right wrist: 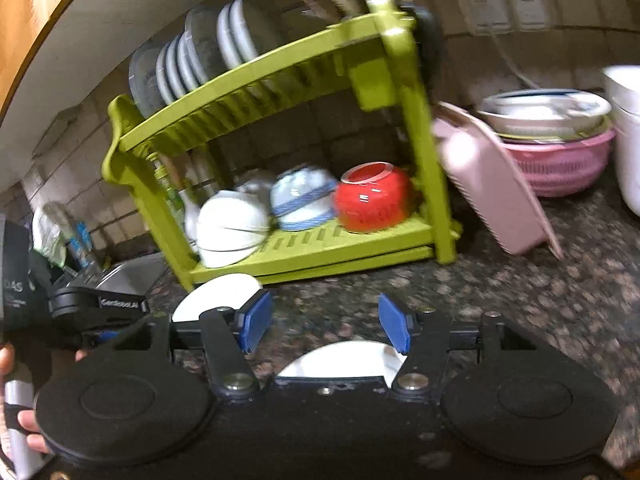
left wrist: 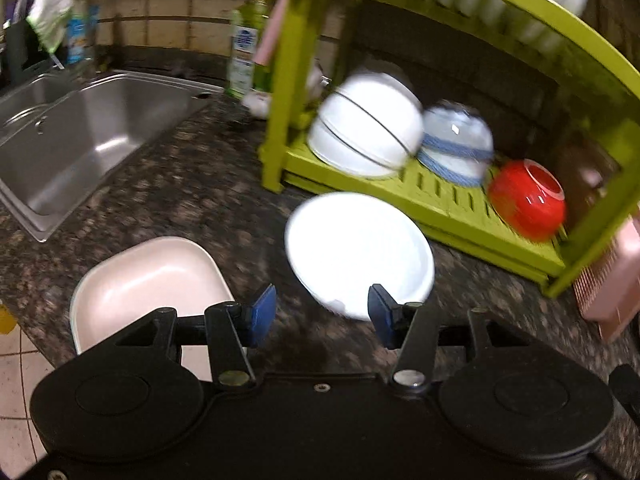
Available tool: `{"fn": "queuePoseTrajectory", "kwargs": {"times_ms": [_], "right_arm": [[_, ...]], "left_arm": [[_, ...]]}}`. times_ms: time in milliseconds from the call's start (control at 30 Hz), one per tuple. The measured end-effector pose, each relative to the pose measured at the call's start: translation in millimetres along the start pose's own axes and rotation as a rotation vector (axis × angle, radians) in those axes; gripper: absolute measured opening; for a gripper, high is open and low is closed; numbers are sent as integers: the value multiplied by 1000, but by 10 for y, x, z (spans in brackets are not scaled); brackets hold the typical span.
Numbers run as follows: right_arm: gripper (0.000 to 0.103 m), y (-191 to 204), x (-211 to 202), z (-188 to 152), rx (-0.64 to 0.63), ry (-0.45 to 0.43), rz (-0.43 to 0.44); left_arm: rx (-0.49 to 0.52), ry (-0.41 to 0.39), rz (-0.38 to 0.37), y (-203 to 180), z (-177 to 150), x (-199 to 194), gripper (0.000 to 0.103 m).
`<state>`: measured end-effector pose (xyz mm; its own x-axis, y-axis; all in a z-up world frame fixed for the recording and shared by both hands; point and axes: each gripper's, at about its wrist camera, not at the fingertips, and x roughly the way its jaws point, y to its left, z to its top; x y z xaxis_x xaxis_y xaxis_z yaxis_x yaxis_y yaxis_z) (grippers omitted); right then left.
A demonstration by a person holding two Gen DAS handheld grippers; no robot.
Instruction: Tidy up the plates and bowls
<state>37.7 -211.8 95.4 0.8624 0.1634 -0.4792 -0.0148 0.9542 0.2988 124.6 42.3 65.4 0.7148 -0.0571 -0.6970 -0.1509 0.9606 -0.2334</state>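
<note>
Evidently both grippers, left (left wrist: 322, 316) and right (right wrist: 325, 325), gape empty; the plate (left wrist: 360, 252) lies just ahead of the left, awaiting the rack (left wrist: 436, 204) beyond.

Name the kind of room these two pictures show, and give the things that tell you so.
Most likely a home kitchen. A steel sink is set into a speckled stone counter, a green two-tier dish rack holds plates and upturned bowls, and a soap bottle stands against the tiled wall.

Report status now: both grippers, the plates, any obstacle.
Left gripper open, empty, over counter. Right gripper open, empty. White plate and pink dish on counter before rack. Nothing in the way.
</note>
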Motion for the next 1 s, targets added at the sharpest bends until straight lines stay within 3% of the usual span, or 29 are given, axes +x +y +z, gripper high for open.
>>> {"fn": "queuePoseTrajectory", "kwargs": {"times_ms": [133,333,533,667,1000], "right_arm": [[63,264,219,238,-16,58,71],[62,637,644,498,-2,129,115],[57,770,1193,429,3,249,51],[48,758,1538,327,15,333,9],[44,704,1861,240,45,388,-53]], "left_arm": [[-33,0,3,80,185,16,58],[-96,-6,116,165,454,215,57],[-51,54,45,230,482,413,57],[-30,63,41,241,498,533,57],[-14,115,27,274,522,750,56]]}}
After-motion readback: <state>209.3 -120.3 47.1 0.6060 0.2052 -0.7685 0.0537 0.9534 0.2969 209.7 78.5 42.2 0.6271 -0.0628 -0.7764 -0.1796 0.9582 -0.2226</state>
